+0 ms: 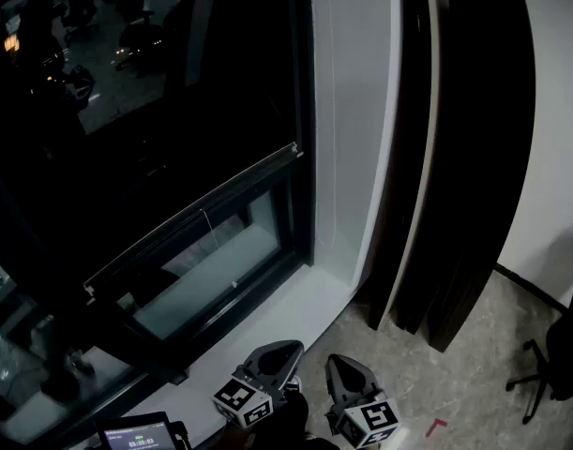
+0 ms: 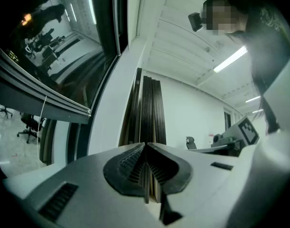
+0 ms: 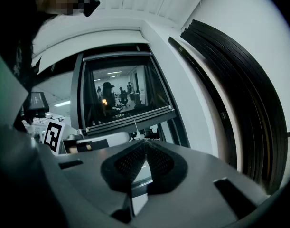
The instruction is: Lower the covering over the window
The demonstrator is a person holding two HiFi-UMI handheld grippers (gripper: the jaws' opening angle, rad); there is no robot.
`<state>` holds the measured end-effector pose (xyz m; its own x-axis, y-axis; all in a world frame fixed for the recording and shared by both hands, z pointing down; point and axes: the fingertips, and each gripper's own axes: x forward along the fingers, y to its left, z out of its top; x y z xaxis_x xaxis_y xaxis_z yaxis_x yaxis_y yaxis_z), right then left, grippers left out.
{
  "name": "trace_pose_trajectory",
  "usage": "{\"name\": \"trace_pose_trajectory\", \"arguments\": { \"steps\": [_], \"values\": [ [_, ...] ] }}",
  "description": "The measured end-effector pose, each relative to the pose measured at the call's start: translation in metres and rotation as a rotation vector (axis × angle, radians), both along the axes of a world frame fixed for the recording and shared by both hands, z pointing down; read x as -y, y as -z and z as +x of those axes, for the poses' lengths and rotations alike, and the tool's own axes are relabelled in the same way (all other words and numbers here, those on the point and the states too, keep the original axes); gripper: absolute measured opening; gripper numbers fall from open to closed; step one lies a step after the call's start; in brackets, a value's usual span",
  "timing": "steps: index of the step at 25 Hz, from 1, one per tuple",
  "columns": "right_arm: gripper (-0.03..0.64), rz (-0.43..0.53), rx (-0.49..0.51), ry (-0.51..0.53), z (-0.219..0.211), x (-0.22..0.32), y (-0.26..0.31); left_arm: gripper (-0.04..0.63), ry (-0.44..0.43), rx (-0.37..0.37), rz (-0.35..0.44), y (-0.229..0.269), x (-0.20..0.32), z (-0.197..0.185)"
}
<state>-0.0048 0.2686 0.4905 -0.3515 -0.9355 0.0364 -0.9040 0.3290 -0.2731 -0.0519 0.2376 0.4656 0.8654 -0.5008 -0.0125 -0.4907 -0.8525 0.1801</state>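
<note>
A dark roller blind (image 1: 155, 111) covers most of the window. Its bottom rail (image 1: 192, 212) hangs slanted across the head view, above a strip of uncovered glass (image 1: 206, 270). A thin cord (image 1: 207, 221) dangles from the rail. Both grippers sit low, near the sill and apart from the blind. My left gripper (image 1: 272, 356) is shut with nothing between its jaws, and my right gripper (image 1: 347, 375) is shut and empty beside it. The left gripper view shows its closed tips (image 2: 145, 146) with the rail (image 2: 45, 107) up at the left. The right gripper view shows closed tips (image 3: 145, 142) below the rail (image 3: 130, 120).
Tall black panels (image 1: 455, 157) lean against the white wall right of the window. A white sill (image 1: 286, 319) runs under the frame. An office chair (image 1: 558, 364) stands at the far right on the speckled floor. A small device with a lit screen (image 1: 136, 433) sits at the bottom left.
</note>
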Motion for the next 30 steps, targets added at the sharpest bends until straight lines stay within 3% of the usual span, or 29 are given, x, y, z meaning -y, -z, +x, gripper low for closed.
{"name": "trace_pose_trajectory", "arguments": {
  "steps": [8,14,19,30],
  "values": [
    [0.009,0.01,-0.02,0.024,0.009,0.085,0.016,0.0,-0.014,-0.027,0.013,0.007,0.089,0.017],
    [0.009,0.045,0.034,0.05,0.002,0.171,0.038,0.0,-0.028,-0.037,0.046,0.027,0.176,0.017],
    [0.009,0.042,0.005,0.033,-0.001,0.235,0.041,0.0,-0.037,-0.049,0.057,0.034,0.239,0.013],
    [0.011,-0.001,-0.027,-0.003,0.011,0.319,0.037,0.0,-0.068,-0.056,0.008,0.018,0.308,0.016]
  ]
}}
